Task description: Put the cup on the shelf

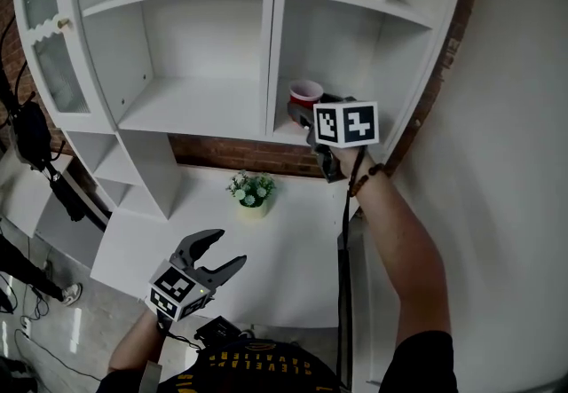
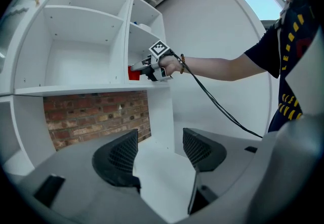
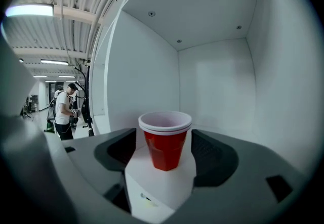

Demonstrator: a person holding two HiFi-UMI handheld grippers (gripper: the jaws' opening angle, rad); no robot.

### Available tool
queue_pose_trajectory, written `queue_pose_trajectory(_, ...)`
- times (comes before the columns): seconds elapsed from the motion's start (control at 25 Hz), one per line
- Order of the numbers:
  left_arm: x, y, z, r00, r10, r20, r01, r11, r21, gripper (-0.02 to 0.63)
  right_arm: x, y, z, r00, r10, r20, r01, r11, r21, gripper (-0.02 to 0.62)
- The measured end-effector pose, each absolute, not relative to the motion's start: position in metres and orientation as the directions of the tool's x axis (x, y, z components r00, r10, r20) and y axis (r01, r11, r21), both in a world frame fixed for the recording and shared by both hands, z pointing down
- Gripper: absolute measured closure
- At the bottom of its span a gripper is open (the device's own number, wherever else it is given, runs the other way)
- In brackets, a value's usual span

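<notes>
The red cup [image 3: 165, 142] stands upright on the shelf [image 3: 152, 180] between the released right gripper's [image 3: 164, 154] jaws, while the left gripper [image 2: 158, 147] hangs spread and empty

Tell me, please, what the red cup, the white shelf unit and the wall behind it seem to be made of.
Red cup: probably thin plastic, glossy red outside, white inside, with a rolled rim. Shelf unit: seemingly painted wood or laminated board, smooth matte white, screw heads showing. Wall: brick or brick veneer, rough reddish blocks with pale mortar joints.

Black yellow-lettered shirt [image 1: 257, 369], beaded bracelet [image 1: 366, 176], black cable [image 1: 343, 276], grey left tool [image 1: 229, 247].
</notes>
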State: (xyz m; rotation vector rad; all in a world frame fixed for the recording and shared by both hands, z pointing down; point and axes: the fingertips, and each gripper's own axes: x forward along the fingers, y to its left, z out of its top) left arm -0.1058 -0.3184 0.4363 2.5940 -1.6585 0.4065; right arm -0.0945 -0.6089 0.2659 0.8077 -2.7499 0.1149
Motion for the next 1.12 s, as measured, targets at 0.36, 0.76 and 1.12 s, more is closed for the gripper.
queue_pose_trajectory(0.36,-0.103,-0.315,0.443,0.383,-0.889,0.252,-0.904,-0.417,-0.096,0.325,-0.078,-0.597,0.259,-0.809,-0.527,0.262,-0.535,0.844,0.046,0.261)
queue_pose_trajectory(0.76,-0.108,-0.317,0.438,0.325,-0.924,0.199,-0.941,-0.337,-0.024,0.325,-0.013,-0.480,0.283,-0.898,-0.438,-0.028,-0.439,0.898,0.029,0.332)
queue_pose_trajectory(1.12,-0.039,-0.315,0.446,0.485,-0.862,0.149,-0.874,-0.470,0.124,0.537,0.031,-0.384,0.416,-0.933,-0.359,0.023,-0.356,0.912,-0.205,0.589)
